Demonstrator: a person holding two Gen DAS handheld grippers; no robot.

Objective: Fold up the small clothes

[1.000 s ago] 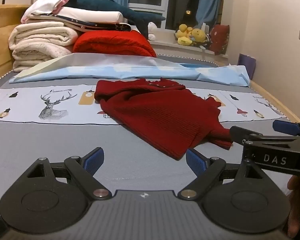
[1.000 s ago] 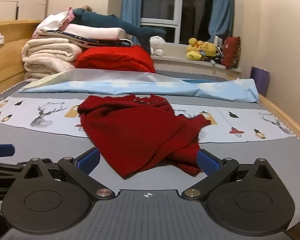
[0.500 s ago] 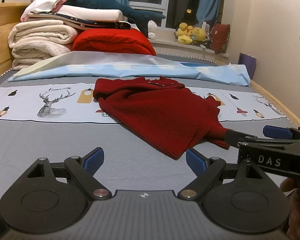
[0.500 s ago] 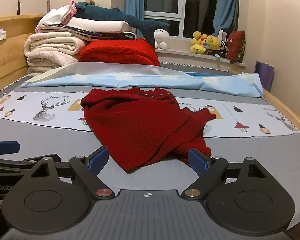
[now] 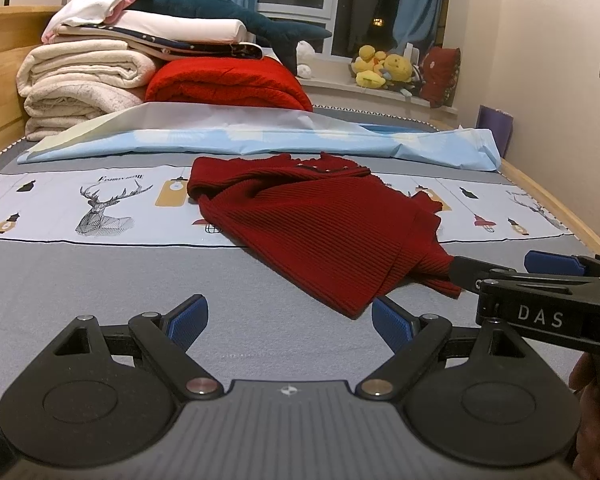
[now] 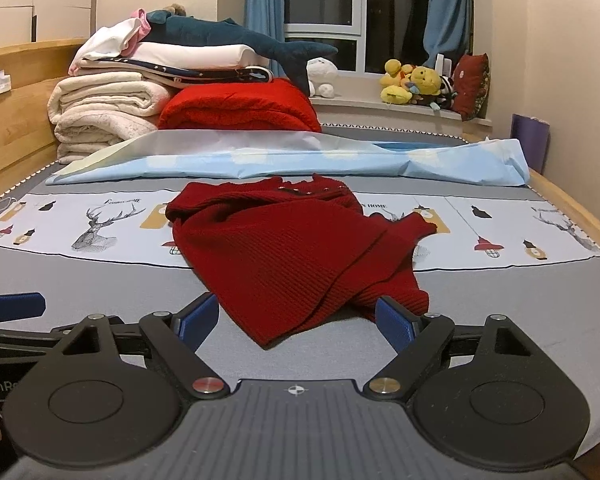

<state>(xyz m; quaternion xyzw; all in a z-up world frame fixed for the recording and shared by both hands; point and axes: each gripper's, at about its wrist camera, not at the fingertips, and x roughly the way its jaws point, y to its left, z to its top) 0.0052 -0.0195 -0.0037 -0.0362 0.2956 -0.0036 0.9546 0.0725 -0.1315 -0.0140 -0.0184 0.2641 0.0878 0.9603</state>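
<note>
Over on the left of the bed (image 5: 80, 280), the left hand-held gripper (image 5: 288, 316) hangs low above the grey sheet near the front edge, its blue pads spread wide apart and nothing between them. Up by the far left corner sits a stack of folded blankets (image 5: 84, 76), a red quilt (image 5: 228, 84) beside it and a blue plush shark (image 5: 228, 16) draped across the top. In front of that, a light blue sheet (image 5: 260, 140) runs across the bed. Moving to the middle, there is the red sweater (image 5: 320, 224), crumpled and partly doubled over, lying across the printed band with the deer drawing (image 5: 108, 208) just to its left; its near corner reaches toward the front edge. Now the right side: the right hand-held gripper (image 6: 296, 320) is released too, pads wide, and the sweater's lower tip (image 6: 268, 332) lies on the sheet between them, while the right pad sits against the bunched fold. From the left camera, one black finger (image 5: 466, 270) of that hand-held gripper touches the sweater's right corner, with the person's hand (image 5: 596, 404) showing beneath it. Yellow plush toys (image 6: 412, 80) line the windowsill beyond the far right corner.
</note>
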